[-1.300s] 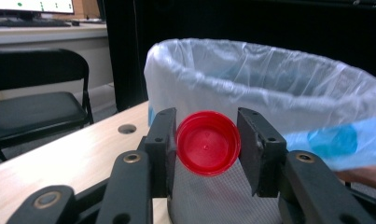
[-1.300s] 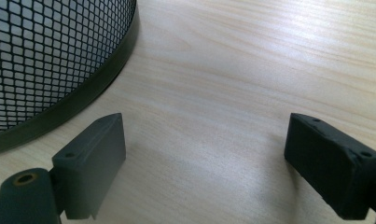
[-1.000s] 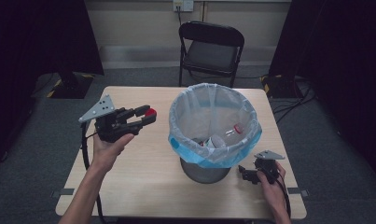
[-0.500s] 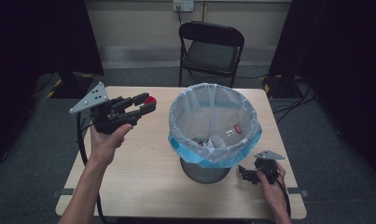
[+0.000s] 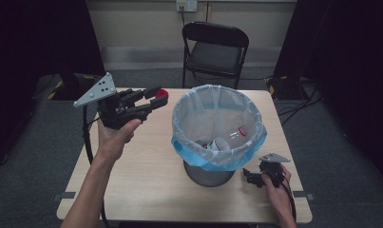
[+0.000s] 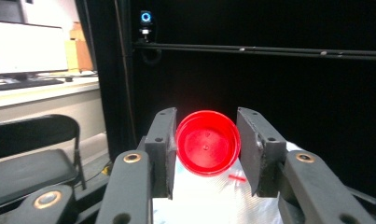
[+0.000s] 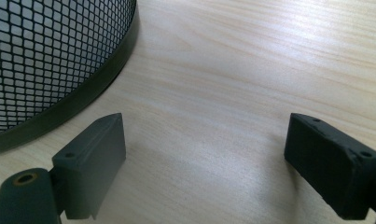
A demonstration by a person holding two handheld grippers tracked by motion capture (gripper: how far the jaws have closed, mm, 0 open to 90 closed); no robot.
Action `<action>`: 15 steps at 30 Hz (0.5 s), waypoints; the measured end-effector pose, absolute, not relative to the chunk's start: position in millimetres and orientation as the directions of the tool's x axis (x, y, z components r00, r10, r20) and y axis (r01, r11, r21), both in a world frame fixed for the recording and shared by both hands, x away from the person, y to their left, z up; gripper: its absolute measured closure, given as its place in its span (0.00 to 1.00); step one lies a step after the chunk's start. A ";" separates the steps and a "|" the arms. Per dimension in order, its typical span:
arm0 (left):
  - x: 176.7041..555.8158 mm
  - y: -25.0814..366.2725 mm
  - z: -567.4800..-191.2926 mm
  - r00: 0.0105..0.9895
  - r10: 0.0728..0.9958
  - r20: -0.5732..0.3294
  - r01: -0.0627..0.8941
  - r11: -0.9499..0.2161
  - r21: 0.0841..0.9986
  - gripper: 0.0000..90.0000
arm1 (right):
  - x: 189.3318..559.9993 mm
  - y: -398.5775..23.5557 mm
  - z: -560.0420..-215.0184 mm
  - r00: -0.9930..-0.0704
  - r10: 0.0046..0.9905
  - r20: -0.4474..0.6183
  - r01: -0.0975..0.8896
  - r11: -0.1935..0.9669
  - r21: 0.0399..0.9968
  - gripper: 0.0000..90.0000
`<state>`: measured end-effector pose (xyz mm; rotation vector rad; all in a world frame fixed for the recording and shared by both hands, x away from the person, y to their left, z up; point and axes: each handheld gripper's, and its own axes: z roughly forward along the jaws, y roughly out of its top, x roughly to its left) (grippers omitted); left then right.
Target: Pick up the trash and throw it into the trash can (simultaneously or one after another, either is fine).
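Red plastic lid (image 6: 208,142), light, rigid, likely slippery: left gripper (image 6: 206,154) clamps its rim left of the bin (image 5: 218,130). Right gripper (image 7: 204,163) gapes empty beside bin.

Jaws wide apart over wooden table (image 7: 232,88), mesh bin (image 7: 50,51) left.

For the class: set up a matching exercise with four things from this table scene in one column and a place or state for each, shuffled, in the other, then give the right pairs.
1. red lid
2. right gripper
3. mesh bin
4. folding chair

A. lined with a blue bag
B. beyond the table's far edge
C. clamped in the left gripper
D. open, low on the table

Pairs: 1-C, 2-D, 3-A, 4-B
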<state>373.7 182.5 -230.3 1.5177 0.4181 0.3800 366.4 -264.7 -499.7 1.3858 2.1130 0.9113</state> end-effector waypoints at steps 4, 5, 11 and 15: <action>375.3 172.5 -227.1 0.883 0.468 -0.030 0.022 0.022 1.000 0.66 | 366.5 -264.7 -499.7 -0.393 0.919 -0.014 0.621 0.277 0.734 0.13; 374.9 169.4 -225.5 0.886 0.462 -0.028 0.020 0.022 1.000 0.66 | 366.4 -264.7 -499.7 -0.393 0.919 -0.014 0.621 0.276 0.733 0.13; 376.0 158.6 -219.7 0.906 0.423 -0.025 0.022 0.010 1.000 0.66 | 366.4 -264.7 -499.7 -0.393 0.919 -0.014 0.621 0.276 0.733 0.13; 377.4 151.7 -219.0 0.911 0.412 -0.027 0.030 -0.001 1.000 0.66 | 366.4 -264.7 -499.7 -0.393 0.919 -0.014 0.621 0.276 0.733 0.13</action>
